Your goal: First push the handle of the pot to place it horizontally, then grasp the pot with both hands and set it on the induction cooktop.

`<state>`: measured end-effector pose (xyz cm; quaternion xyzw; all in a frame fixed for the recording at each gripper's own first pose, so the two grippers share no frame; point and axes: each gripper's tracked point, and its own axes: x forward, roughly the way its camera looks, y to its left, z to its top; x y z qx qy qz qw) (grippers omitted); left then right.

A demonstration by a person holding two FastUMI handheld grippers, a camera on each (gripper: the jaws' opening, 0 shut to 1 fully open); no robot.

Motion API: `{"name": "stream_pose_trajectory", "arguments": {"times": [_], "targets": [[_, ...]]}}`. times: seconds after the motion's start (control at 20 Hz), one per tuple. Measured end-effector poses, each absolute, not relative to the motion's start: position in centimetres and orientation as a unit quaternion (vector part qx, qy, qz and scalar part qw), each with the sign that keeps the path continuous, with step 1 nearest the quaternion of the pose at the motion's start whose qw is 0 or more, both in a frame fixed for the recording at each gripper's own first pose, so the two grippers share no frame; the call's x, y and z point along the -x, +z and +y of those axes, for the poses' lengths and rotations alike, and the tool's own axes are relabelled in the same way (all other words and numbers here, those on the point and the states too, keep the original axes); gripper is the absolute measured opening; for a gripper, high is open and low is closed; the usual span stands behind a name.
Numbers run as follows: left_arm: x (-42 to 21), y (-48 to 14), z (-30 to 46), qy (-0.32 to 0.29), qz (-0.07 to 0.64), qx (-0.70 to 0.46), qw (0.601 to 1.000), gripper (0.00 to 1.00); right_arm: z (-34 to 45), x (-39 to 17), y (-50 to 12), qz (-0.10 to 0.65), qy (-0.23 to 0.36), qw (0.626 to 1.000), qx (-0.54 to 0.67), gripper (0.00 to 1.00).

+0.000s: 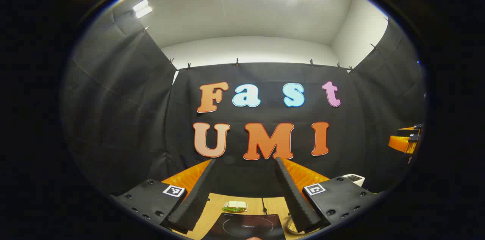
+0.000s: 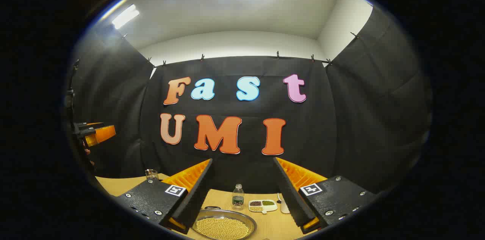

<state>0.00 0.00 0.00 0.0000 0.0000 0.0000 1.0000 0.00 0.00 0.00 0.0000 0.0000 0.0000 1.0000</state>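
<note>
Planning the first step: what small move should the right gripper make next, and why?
Probably lower the right gripper toward the pot: its fingers stand open and empty, above the table, and the pot stands beside the cooktop, not on it.

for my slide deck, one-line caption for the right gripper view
Open right tool held above a metal pan of beans, a bottle and a divided dish.

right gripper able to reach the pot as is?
Probably yes. The pot sits on the table just below the right gripper, whose jaws stand open, with nothing between them. The bottle stands behind the pot, out of the way.
</note>
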Motion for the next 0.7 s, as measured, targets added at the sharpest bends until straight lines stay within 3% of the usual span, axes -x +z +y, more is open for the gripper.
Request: {"name": "stream_pose_trajectory", "arguments": {"times": [0.05,0.7], "targets": [[-0.1,0.1,0.2,0.003,-0.001,-0.004,1.000,0.95,0.0,0.0,0.3,-0.002,-0.001,1.000,0.002,0.94],[-0.2,0.6,-0.2,-0.009,-0.001,-0.008,1.000,0.98,-0.9,1.1,2.0,-0.011,-0.010,1.000,-0.003,0.94]]}}
